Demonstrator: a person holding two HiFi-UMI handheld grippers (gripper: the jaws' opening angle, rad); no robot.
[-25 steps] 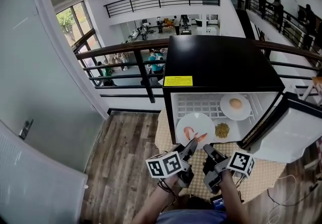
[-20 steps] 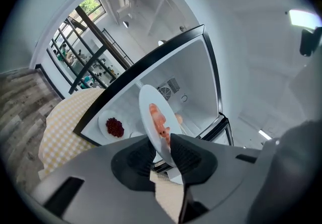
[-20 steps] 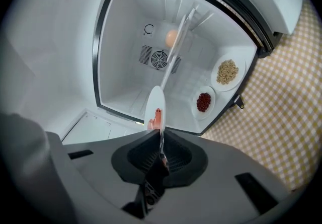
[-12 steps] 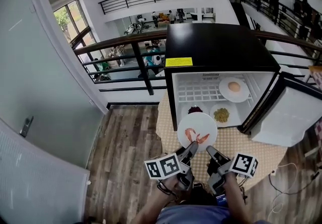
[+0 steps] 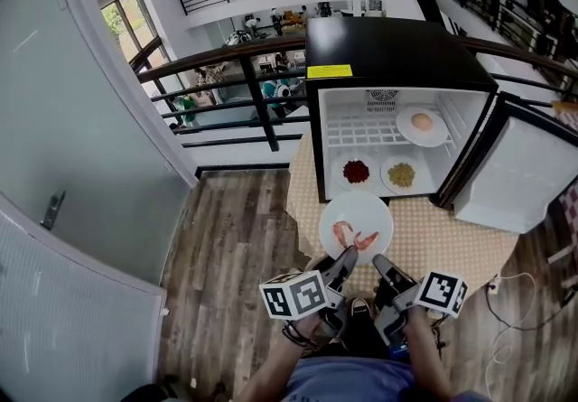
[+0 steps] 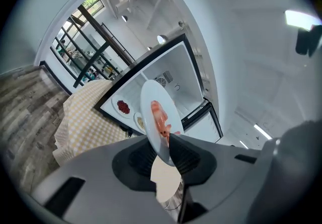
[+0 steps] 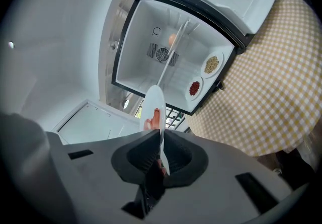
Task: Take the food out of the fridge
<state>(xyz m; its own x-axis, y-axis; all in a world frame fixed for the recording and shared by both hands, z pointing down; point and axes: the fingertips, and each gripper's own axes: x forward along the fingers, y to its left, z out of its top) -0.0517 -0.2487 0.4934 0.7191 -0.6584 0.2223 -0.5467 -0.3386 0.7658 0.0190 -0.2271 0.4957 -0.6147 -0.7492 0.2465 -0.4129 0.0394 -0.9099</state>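
A white plate of shrimp point(image 5: 356, 227) hangs in front of the open black mini fridge point(image 5: 397, 57), above the checked cloth. My left gripper point(image 5: 346, 257) is shut on the plate's near rim after its jaws have just been closing; the plate point(image 6: 158, 117) stands edge-on between the pads of that gripper point(image 6: 163, 150). My right gripper point(image 5: 379, 262) is shut on the same rim beside it, the plate point(image 7: 155, 107) pinched in its jaws point(image 7: 160, 152). Inside the fridge remain an egg plate point(image 5: 422, 125) on the rack, a red-food plate point(image 5: 356, 172) and a grain plate point(image 5: 401, 175) below.
The fridge door point(image 5: 519, 174) stands swung open to the right. A yellow checked cloth point(image 5: 442, 242) covers the surface under the fridge. A black railing point(image 5: 244, 61) runs behind, a grey wall point(image 5: 81, 165) on the left, and wood flooring point(image 5: 235, 247) below.
Both grippers and the shrimp plate have drawn back out of the fridge mouth towards me. The red-food plate, hidden behind the shrimp plate before, now shows on the lower level.
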